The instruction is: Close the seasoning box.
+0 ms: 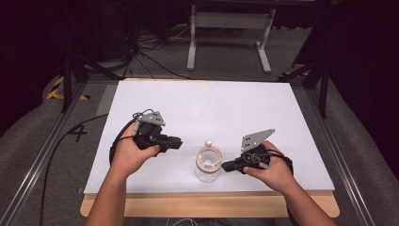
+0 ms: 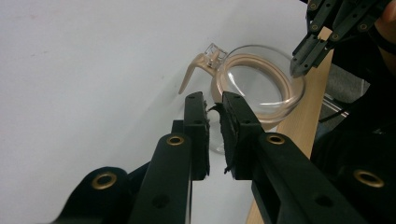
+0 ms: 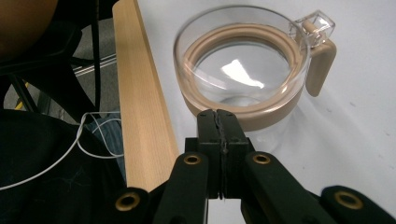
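White covering is lying over the table (image 1: 211,108) in the high view, with a wooden edge showing at the near side. A clear jar (image 1: 208,163) with a tan lid is standing near that front edge, between the two hands. The left gripper (image 1: 175,141) is pointing at the jar from the left, and the right gripper (image 1: 227,165) is sitting just beside it on the right.

Looking along the left gripper (image 2: 213,103), its jaws are sitting a little apart with nothing between them. The jar (image 2: 254,88) is lying just past the tips, and the right gripper (image 2: 303,60) is reaching the jar's far rim.

Looking along the right gripper (image 3: 217,116), its jaws are pressing together with nothing in them. The jar (image 3: 243,70) is sitting right in front, its tan latch (image 3: 322,63) sticking out on the right.
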